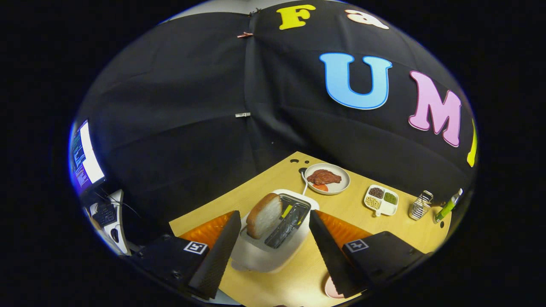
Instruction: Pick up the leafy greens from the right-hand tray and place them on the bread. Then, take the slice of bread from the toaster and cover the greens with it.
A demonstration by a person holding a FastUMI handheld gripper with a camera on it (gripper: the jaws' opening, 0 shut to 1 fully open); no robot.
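Your gripper [273, 247] has its fingers spread wide, holding nothing, flanking the toaster [275, 234] at lower centre; the bread slice [264, 215] stands upright in its left slot.

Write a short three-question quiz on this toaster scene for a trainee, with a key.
1. True or false: the gripper is shut on the slice of white bread.
2. What lies on the round white plate beyond the white two-slot toaster? A) leafy greens B) a brown meat patty with an orange piece C) a fork
3. Fill in: the small white divided dish of beans sits between the plate and the ____ wire basket.

Key: 1. False, the fingers stand open either side of the toaster, touching nothing. 2. B. 3. small metal.
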